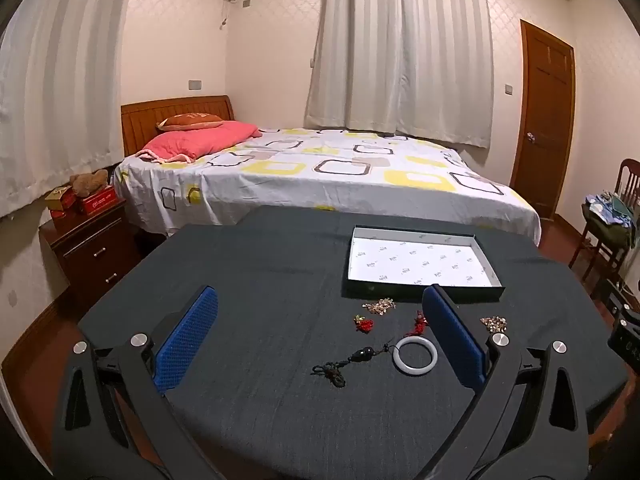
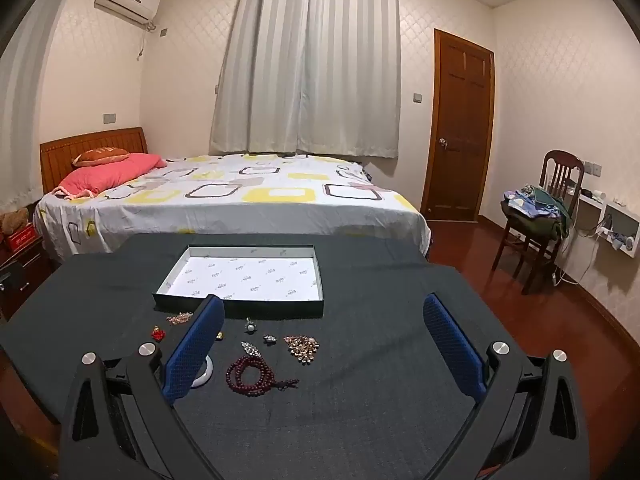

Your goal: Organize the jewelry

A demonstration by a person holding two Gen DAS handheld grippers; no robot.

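Observation:
A shallow dark box with a white printed lining (image 1: 420, 266) (image 2: 248, 276) lies open on the dark tablecloth. In front of it lie jewelry pieces: a white bangle (image 1: 416, 355) (image 2: 203, 376), a dark cord pendant (image 1: 348, 362), a red ornament (image 1: 363, 325) (image 2: 158, 334), a gold cluster (image 1: 379, 305), a dark red bead string (image 2: 250, 374), a gold brooch (image 2: 303, 347) and small silver pieces (image 2: 251, 349). My left gripper (image 1: 320, 340) is open and empty above the table. My right gripper (image 2: 322, 344) is open and empty above the jewelry.
The table's dark cloth (image 1: 248, 304) ends at a bed (image 1: 320, 172) behind it. A nightstand with red boxes (image 1: 92, 236) stands at the left. A chair with clothes (image 2: 540, 208) and a wooden door (image 2: 460, 128) are at the right.

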